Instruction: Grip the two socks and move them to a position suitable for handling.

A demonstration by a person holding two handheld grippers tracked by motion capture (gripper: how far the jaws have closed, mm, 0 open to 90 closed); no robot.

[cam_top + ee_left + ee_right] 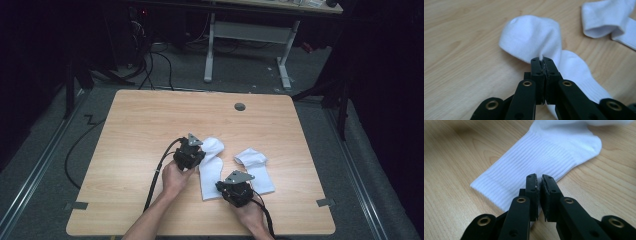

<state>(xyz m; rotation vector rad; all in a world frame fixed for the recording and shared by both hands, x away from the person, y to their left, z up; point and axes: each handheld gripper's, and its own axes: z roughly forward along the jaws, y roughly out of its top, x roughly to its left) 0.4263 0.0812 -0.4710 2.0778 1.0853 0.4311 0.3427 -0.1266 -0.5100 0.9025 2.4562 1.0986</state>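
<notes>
Left gripper view: my left gripper has its jaws pinched on the near sock at the toe; right gripper nips its ribbed cuff edge. Sock lies flat on the worktop. Thin bites, so I judge either could slip on lifting.

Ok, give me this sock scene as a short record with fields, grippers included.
surface: wooden table
left sock: white, lying flat
right sock: white, lying apart from the left one
left gripper: shut on left sock's toe end
right gripper: shut on left sock's ribbed cuff
hands: one on each gripper
</notes>
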